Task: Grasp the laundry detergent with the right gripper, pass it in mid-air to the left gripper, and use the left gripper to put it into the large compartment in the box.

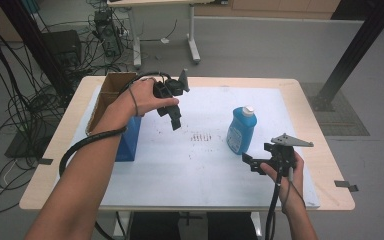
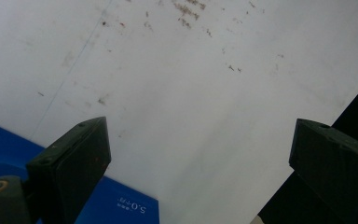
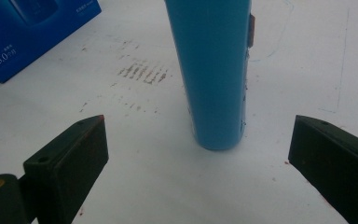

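While the table (image 1: 300, 100) is carrying a box (image 1: 128, 140) at left, the bottle (image 1: 241, 131) is standing upright mid-right; your right gripper (image 1: 258, 162) is facing it, jaws wide and empty, seemingly lining up; your left gripper (image 1: 175, 117) is hovering wide, empty.

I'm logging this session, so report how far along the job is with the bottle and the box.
Done: nothing visibly; the blue bottle stands capped on the white mat, apart from the open blue box. In hand: the right gripper is open, lined up on the bottle's base, not touching it. The left gripper hangs open over bare mat beside the box. Left: gripping the bottle and, probably, boxing it.
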Action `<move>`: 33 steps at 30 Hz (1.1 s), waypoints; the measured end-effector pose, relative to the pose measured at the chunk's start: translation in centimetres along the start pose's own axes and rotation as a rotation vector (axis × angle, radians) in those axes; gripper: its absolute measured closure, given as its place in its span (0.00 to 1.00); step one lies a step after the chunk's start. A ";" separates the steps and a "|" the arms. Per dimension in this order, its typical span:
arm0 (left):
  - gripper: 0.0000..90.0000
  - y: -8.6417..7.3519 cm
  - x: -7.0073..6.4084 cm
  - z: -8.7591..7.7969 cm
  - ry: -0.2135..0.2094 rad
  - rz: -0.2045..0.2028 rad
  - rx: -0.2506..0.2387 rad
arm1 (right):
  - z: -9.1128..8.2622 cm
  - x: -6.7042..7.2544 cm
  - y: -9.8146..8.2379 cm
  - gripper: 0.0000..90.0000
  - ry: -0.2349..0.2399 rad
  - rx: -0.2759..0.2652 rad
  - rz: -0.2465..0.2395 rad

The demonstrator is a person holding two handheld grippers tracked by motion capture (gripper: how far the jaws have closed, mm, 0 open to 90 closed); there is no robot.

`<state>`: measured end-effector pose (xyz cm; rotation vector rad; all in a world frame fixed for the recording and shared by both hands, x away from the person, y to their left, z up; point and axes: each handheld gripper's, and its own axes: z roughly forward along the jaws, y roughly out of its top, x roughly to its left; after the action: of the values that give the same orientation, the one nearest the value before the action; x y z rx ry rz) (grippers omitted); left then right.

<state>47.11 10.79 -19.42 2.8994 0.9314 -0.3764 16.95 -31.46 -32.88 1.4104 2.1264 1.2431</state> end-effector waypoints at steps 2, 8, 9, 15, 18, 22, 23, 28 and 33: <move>0.06 0.0 0.0 0.0 -0.001 0.000 0.000 | 0.0 0.0 0.0 0.05 0.001 -0.001 -0.002; 0.06 -0.1 0.1 0.0 -0.002 -0.003 -0.003 | 0.1 0.0 0.0 0.05 0.001 0.000 0.001; 0.06 -0.1 0.2 0.0 -0.004 -0.003 -0.003 | 0.1 0.0 -0.1 0.05 0.000 0.000 0.001; 0.06 -0.2 0.3 0.1 -0.005 -0.005 -0.004 | 0.1 -0.1 -0.2 0.05 0.004 -0.001 0.004; 0.06 -0.1 0.2 0.2 -0.005 -0.004 0.001 | 0.2 -0.1 -0.2 0.05 0.007 0.000 0.003; 0.06 -0.1 0.4 0.3 -0.011 -0.005 0.000 | 0.2 -0.1 -0.3 0.05 0.006 0.001 0.006; 0.06 -0.1 0.3 0.3 -0.008 -0.005 0.000 | 0.2 -0.1 -0.3 0.05 0.005 0.000 0.007; 0.06 -0.1 0.2 0.2 -0.008 0.000 -0.002 | 0.1 -0.3 -0.4 0.05 0.008 -0.004 0.013; 0.06 -0.1 0.0 0.1 -0.009 0.008 -0.010 | 0.3 -0.3 -0.4 0.05 0.002 -0.004 0.009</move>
<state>47.06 10.85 -19.54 2.8898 0.9169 -0.3823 17.00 -31.60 -33.43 1.4197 2.1199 1.2516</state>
